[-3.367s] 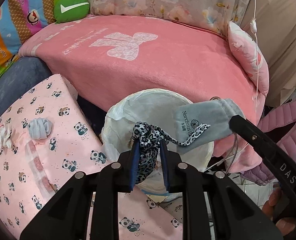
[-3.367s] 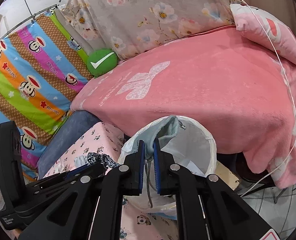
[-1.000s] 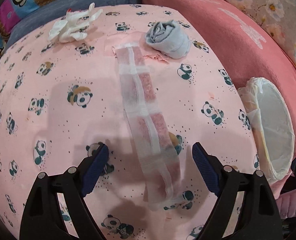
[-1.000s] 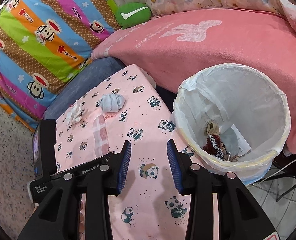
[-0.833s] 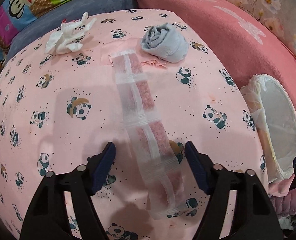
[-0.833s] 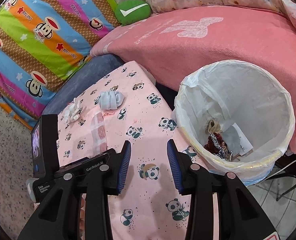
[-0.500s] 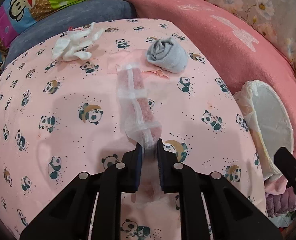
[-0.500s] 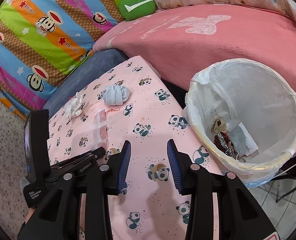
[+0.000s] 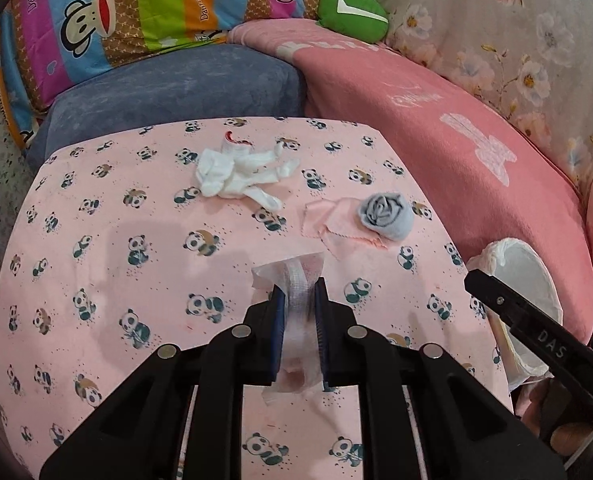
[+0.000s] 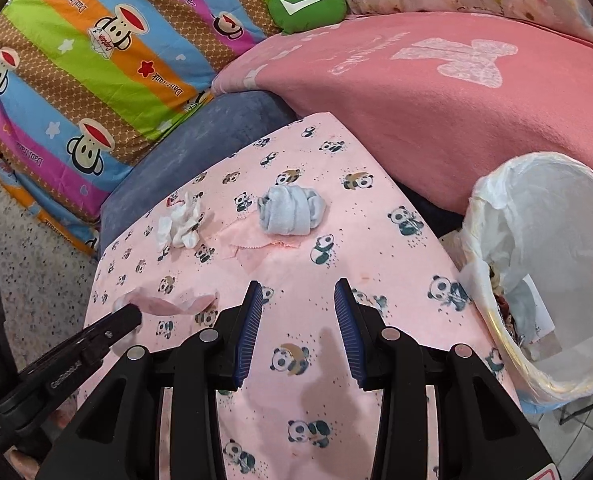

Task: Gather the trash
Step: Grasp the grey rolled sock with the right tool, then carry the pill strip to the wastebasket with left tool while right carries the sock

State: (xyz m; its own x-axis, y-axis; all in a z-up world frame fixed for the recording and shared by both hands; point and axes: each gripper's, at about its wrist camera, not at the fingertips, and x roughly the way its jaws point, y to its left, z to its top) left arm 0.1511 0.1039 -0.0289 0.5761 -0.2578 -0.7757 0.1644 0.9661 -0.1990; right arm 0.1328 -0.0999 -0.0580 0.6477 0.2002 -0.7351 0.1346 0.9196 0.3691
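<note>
In the left wrist view, the left gripper [image 9: 299, 312] pinches a white and pink mesh strip [image 9: 296, 280] between its blue pads, the strip lifted off the panda-print counter [image 9: 136, 272] and hanging down behind the jaws. Farther back on the counter lie a crumpled white tissue [image 9: 238, 174], a small pink cloth [image 9: 330, 226] and a rolled grey sock [image 9: 386, 216] resting on the cloth's edge. The white-lined trash bin [image 9: 524, 280] stands at the counter's right side. In the right wrist view, the right gripper [image 10: 299, 328] hovers over bare counter with its jaws spread and nothing between them. The left gripper enters at lower left with the strip [image 10: 168, 304] at its tip. The bin [image 10: 496, 220] at right holds some scraps.
</note>
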